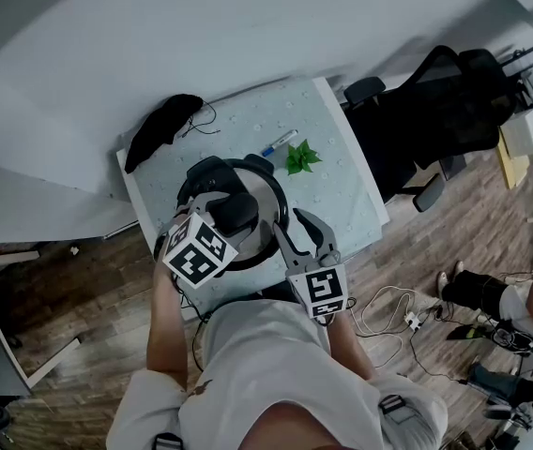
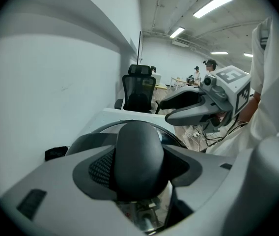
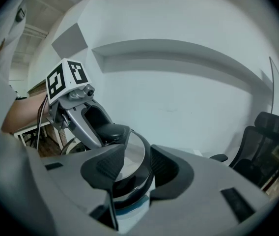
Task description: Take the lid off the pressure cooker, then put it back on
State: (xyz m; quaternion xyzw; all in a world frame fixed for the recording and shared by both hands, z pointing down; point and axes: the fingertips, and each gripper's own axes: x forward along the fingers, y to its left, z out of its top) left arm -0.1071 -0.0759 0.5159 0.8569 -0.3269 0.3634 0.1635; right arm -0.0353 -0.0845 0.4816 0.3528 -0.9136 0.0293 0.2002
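A steel pressure cooker [image 1: 268, 216] stands on the pale table [image 1: 342, 204], with its lid [image 3: 135, 151] on. In the head view my left gripper [image 1: 232, 216] reaches over the lid from the near left. Its jaws are shut on the lid's black handle [image 2: 138, 156], with a pad pressed against each side. My right gripper [image 1: 290, 221] hangs at the cooker's near right side, open. Seen in the right gripper view, its pads [image 3: 111, 167] stand apart with the lid's rim showing between them and nothing gripped. The left gripper view also catches the right gripper [image 2: 165, 110] beyond the lid.
A black cloth [image 1: 159, 129] lies at the table's far left corner. A blue pen [image 1: 279, 143] and a green leafy sprig [image 1: 301, 157] lie behind the cooker. A black office chair [image 1: 435, 111] stands right of the table. Cables [image 1: 388, 312] run across the wooden floor.
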